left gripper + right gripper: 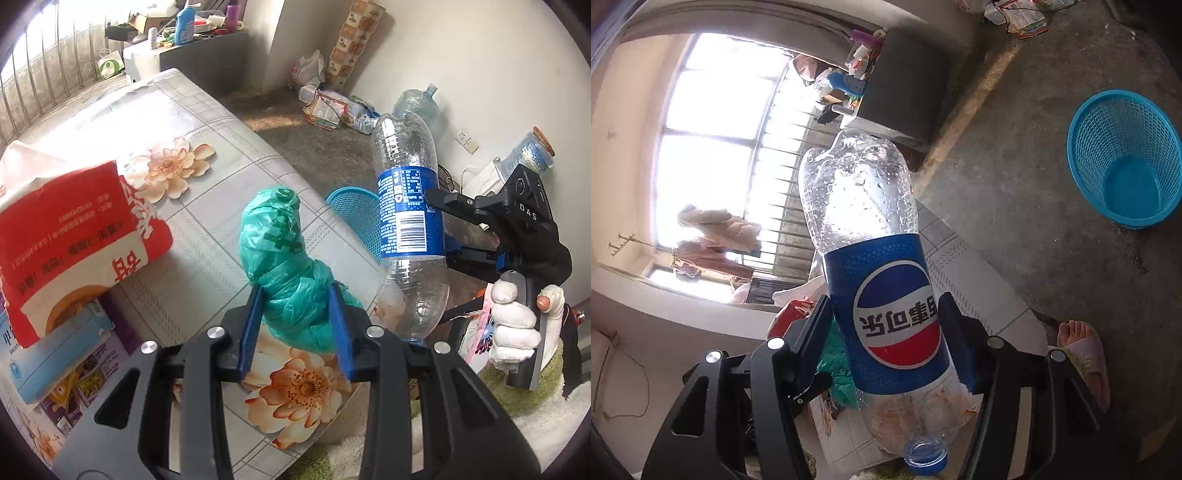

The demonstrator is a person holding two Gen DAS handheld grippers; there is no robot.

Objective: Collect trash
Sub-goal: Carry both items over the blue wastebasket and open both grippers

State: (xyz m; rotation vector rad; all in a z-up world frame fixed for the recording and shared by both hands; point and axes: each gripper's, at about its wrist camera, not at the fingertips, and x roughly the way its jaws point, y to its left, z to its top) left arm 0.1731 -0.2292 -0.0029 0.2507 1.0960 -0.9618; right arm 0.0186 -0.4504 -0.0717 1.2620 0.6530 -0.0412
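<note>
The left gripper point(295, 325) pinches the green plastic bag point(284, 258) at the table's point(207, 206) near edge, the right gripper point(886, 332) clamps the empty bottle point(871, 258) aloft; next, likely carrying both to the blue basket point(1123, 158) on the floor beyond.

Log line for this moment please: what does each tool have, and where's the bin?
left tool: around green bag on table | right tool: shut on bottle, cap down | blue basket: on floor, empty

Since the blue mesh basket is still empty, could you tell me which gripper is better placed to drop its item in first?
Probably the right gripper: it already grips the clear plastic bottle in the air, nearer the basket.
</note>
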